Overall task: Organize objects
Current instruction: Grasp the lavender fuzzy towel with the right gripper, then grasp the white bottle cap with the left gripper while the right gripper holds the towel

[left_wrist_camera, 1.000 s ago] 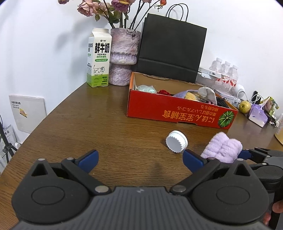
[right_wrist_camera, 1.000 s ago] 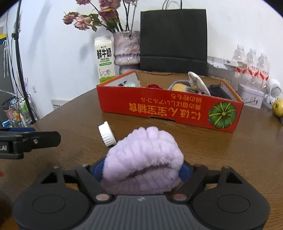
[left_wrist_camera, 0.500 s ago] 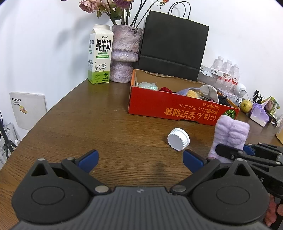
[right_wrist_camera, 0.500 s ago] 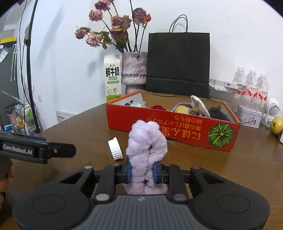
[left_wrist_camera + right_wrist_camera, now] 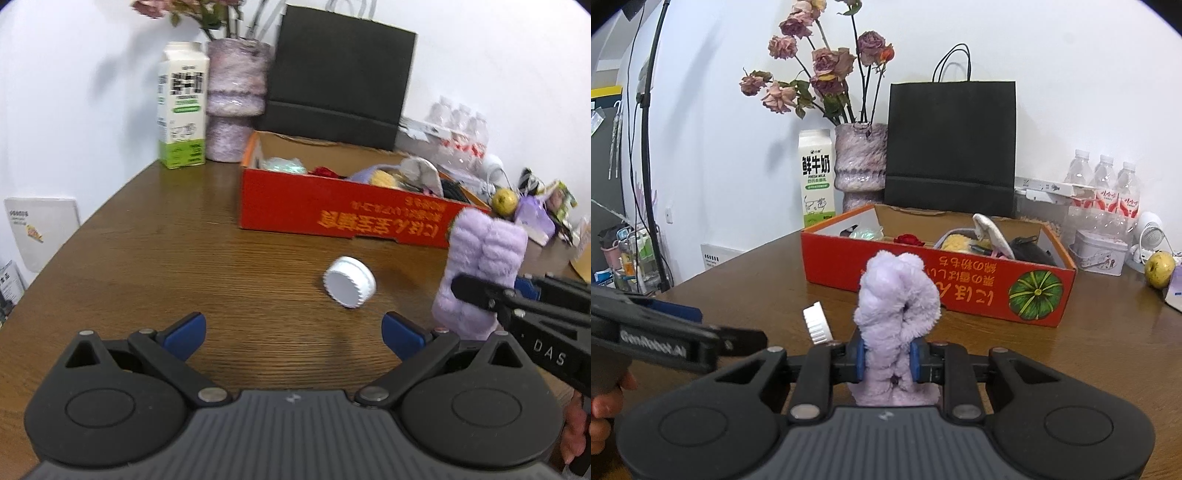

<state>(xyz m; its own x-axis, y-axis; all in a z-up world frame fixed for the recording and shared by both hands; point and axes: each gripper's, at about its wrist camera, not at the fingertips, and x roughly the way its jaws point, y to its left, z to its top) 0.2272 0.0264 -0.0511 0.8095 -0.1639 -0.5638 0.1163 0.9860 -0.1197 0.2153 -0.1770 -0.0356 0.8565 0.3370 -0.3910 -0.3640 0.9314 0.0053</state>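
Observation:
My right gripper [image 5: 886,363] is shut on a fluffy purple scrunchie [image 5: 899,295], squeezed upright between the blue pads above the table. The scrunchie also shows in the left wrist view [image 5: 480,266], at the right. A white screw cap [image 5: 350,281] lies tilted on the wooden table [image 5: 166,236] in front of my left gripper [image 5: 291,334], which is open and empty. The cap also shows in the right wrist view [image 5: 817,322], left of the scrunchie. A red cardboard box [image 5: 960,280] holding several small items stands behind them.
Behind the box stand a milk carton [image 5: 817,184], a vase of dried roses [image 5: 858,166] and a black paper bag [image 5: 951,146]. Water bottles [image 5: 1102,184], a tin [image 5: 1100,251] and a green apple [image 5: 1160,267] sit at the right.
The right gripper closed on the purple scrunchie and lifted it, so it now stands squeezed upright. The left gripper stayed open and shifted slightly closer to the cap.

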